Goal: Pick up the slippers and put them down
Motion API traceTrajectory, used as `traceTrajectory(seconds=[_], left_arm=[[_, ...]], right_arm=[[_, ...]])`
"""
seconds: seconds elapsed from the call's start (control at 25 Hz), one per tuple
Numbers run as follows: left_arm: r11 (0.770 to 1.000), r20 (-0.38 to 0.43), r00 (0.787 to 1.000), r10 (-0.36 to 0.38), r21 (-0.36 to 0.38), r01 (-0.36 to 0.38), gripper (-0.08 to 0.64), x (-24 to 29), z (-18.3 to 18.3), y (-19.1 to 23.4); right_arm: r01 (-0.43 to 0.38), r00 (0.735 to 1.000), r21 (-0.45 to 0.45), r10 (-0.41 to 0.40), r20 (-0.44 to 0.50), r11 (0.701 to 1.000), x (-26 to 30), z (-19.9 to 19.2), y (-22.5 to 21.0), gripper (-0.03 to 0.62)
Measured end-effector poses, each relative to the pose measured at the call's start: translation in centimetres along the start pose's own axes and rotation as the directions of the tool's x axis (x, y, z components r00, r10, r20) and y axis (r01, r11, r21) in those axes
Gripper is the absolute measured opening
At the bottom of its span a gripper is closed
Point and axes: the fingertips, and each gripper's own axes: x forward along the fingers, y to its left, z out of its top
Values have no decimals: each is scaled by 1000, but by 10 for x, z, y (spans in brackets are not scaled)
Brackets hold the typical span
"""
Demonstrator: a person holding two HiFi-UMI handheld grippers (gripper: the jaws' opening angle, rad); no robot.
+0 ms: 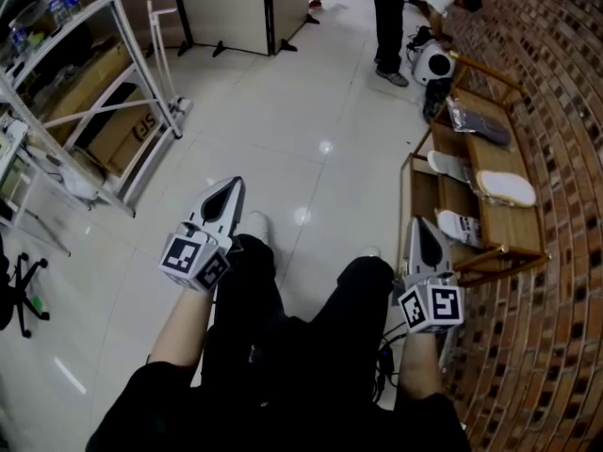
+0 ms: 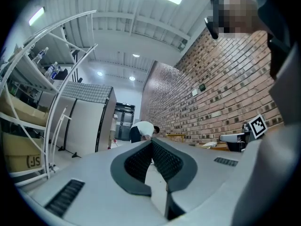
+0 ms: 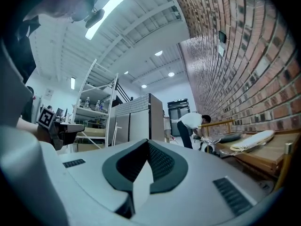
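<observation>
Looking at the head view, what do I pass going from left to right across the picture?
white metal shelving → left gripper → right gripper → white slipper on top of the wooden rack → brick wall

Open floor (image 1: 283, 111) ahead — wooden rack (image 1: 513, 224) right, metal shelving (image 1: 58, 31) left.

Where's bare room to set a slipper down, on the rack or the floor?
The tiled floor between the metal shelf and the wooden rack is open. On the rack's top board, bare wood lies nearer than the white slipper. The lower board is crowded with two slippers; the dark bag takes the top's far end.
</observation>
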Motion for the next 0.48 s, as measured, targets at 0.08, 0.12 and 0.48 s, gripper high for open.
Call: traceTrajectory(seconds=[0.08, 0.12, 0.48], left_arm=[[1000, 5, 1000, 10, -1, -10, 0, 5, -4, 9], [1000, 15, 1000, 15, -2, -15, 0, 9, -6, 14], [998, -17, 1000, 23, 59, -22, 0, 67, -31, 60]], right_arm=[[1, 1000, 6, -1, -8, 1000, 11, -6, -2, 8], [3, 1000, 3, -3, -14, 1000, 17, -8, -4, 8], [1, 1000, -18, -1, -27, 1000, 100, -25, -25, 8]])
